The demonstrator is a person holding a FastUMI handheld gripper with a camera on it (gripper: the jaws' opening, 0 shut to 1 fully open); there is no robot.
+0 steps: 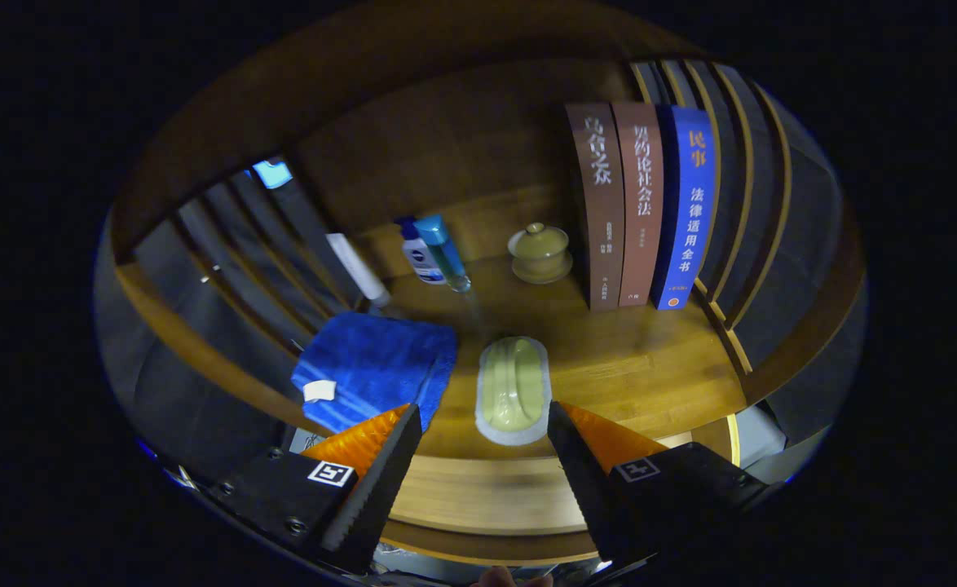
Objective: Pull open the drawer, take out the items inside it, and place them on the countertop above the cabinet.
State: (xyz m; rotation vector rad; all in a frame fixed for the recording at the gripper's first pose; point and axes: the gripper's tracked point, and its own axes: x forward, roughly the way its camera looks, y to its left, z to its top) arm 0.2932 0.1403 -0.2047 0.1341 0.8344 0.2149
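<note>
My gripper is open, its two black fingers spread wide with nothing between them. Just ahead of the fingertips, a pale green oblong piece on a white base lies on the wooden countertop. A folded blue towel with a small white tag lies on the countertop just beyond the left finger. Below the fingers runs the countertop's lighter front edge.
At the back stand a white bottle with a blue cap, a blue tube and a lidded olive ceramic cup. Three upright books stand to the right. Slatted wooden side walls close in the shelf on both sides.
</note>
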